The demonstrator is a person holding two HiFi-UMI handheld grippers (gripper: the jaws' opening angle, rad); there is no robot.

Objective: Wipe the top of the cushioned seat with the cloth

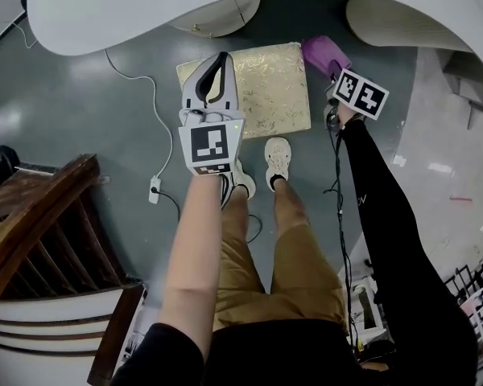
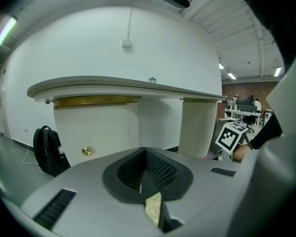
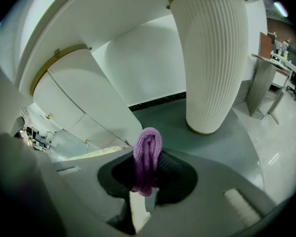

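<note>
We see right gripper [image 3: 150,171] clamping purple knit cloth [image 3: 147,147] by far right corner of square gold cushioned seat [image 1: 274,95]; left gripper [image 2: 145,157] closed, empty, over seat's left edge.

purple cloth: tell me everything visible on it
The cloth is purple, soft and ribbed like a knit, bunched into a thick fold. The right gripper is shut on it: the fold stands between the jaws and its rounded end pokes out past them. In the head view it is a purple lump by the far right corner of the gold-patterned seat, not spread on its top. Whether it touches the seat cannot be told.
</note>
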